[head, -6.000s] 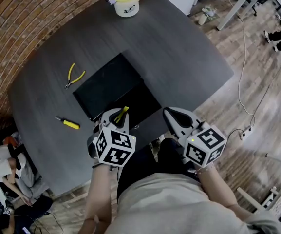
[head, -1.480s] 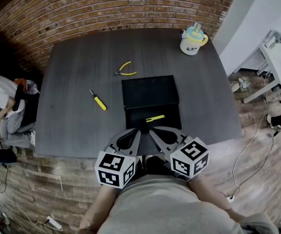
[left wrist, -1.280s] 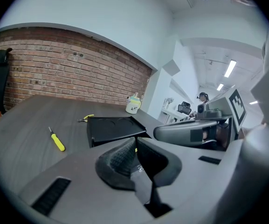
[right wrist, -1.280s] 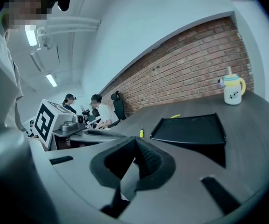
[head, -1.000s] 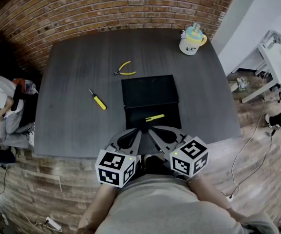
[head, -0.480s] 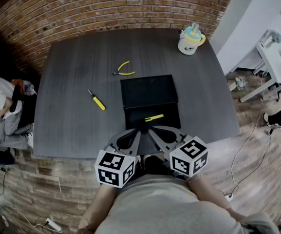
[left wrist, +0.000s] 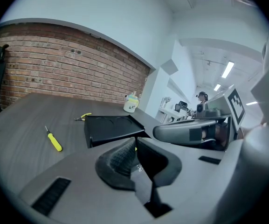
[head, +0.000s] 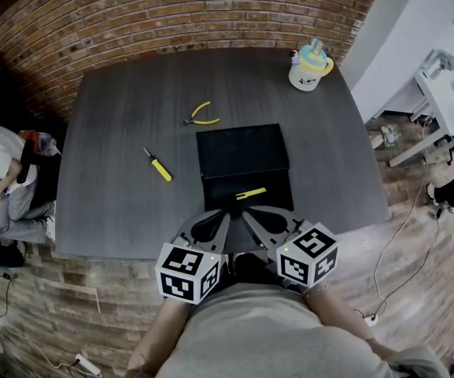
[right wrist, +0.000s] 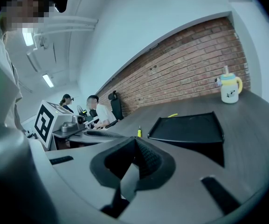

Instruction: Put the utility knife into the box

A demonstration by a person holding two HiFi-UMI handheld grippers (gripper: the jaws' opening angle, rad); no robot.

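The near edge of the box (head: 275, 197) is covered from the head view by the tips of both grippers, which meet just in front of it. The left gripper (head: 222, 216) has its ribbed black jaws pressed together with nothing between them; the right gripper (head: 249, 214) is closed and empty as well. From the gripper views the inside of the box cannot be seen. The left gripper view gives only a sliver of yellow behind the jaw tips, too small to identify.

From above, the utility knife (head: 251, 193), slim and yellow, lies slightly tilted on the floor of the box, apart from both grippers. The box is matt black and rectangular, and its flat lid (head: 241, 150) lies open on the far side.

Left of the box a yellow-handled screwdriver (head: 157, 164) rests on the dark wood-grain table (head: 116, 203). Beyond the lid's left corner lie yellow-gripped pliers (head: 199, 116). Far right of the box stands a rounded pale mug (head: 310, 61) with a yellow handle. A red brick wall (head: 171, 14) backs the table.
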